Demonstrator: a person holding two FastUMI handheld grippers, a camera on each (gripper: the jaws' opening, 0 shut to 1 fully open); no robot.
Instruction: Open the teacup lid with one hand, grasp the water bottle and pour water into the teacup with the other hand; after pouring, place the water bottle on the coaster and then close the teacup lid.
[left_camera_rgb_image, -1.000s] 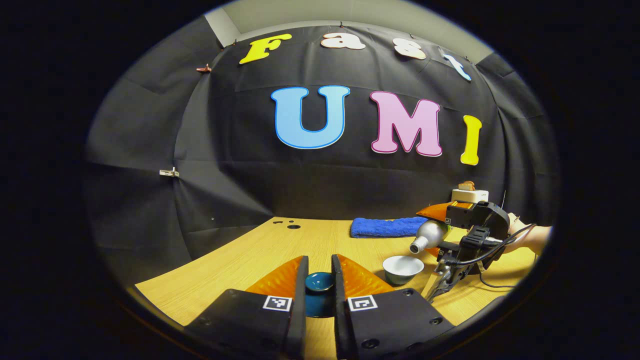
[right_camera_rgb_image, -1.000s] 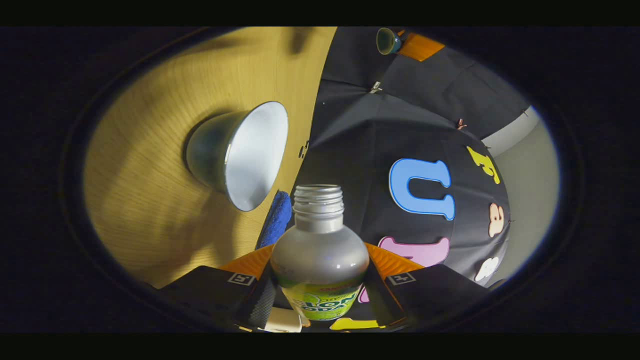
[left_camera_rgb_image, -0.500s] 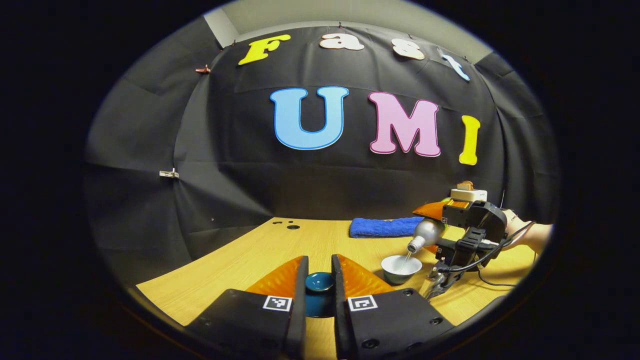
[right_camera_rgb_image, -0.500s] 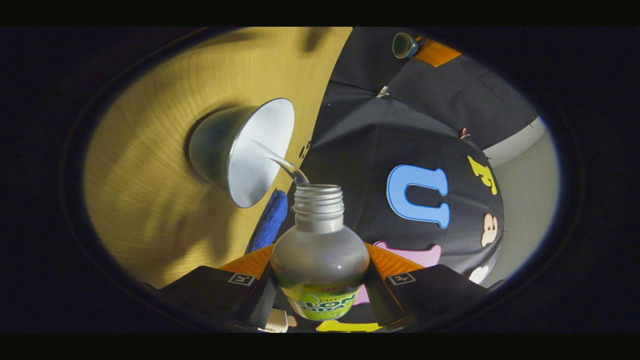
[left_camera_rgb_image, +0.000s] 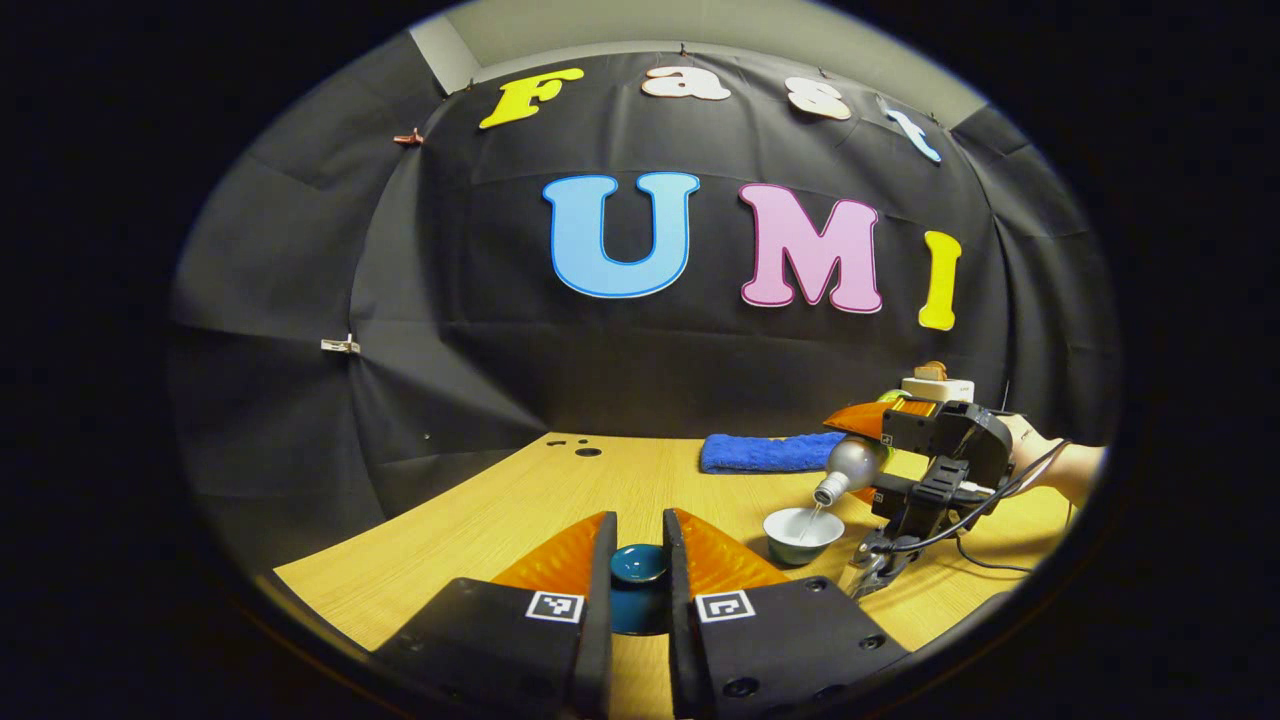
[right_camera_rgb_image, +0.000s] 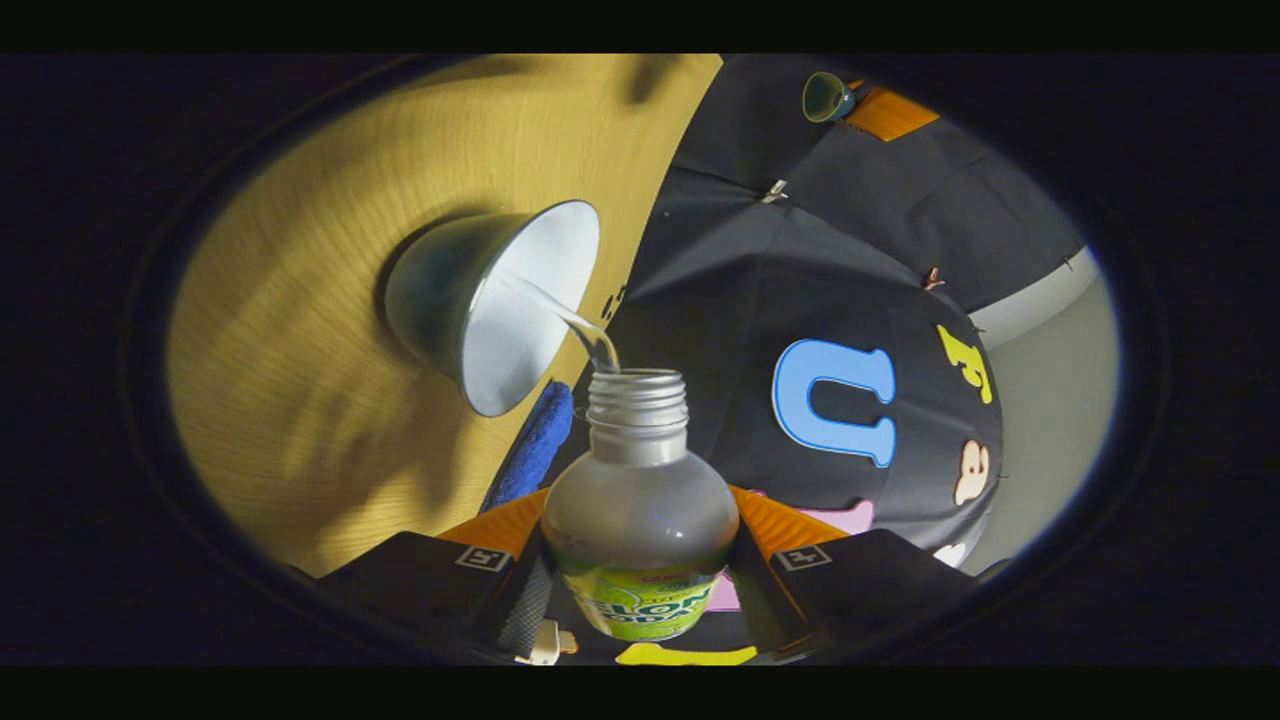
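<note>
1. Left gripper (left_camera_rgb_image: 638, 560): jaws pinching the lid (left_camera_rgb_image: 639, 564), raised over bare table (left_camera_rgb_image: 480, 520) at 6 o'clock.
2. Right gripper (right_camera_rgb_image: 640, 560): jaws clamp the bottle (right_camera_rgb_image: 640, 510), tilted, water running into the cup (left_camera_rgb_image: 803, 533) at 4 o'clock.
3. Towel (left_camera_rgb_image: 765, 452) lies beyond the cup, near the far edge.

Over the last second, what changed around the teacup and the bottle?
The right tool tipped the water bottle further over the teacup. A second ago no water ran; now a thin stream falls from the bottle's mouth into the cup. Unchanged: the right tool stays shut on the bottle, the left tool still holds the lid up, and the cup and blue towel have not moved.
</note>
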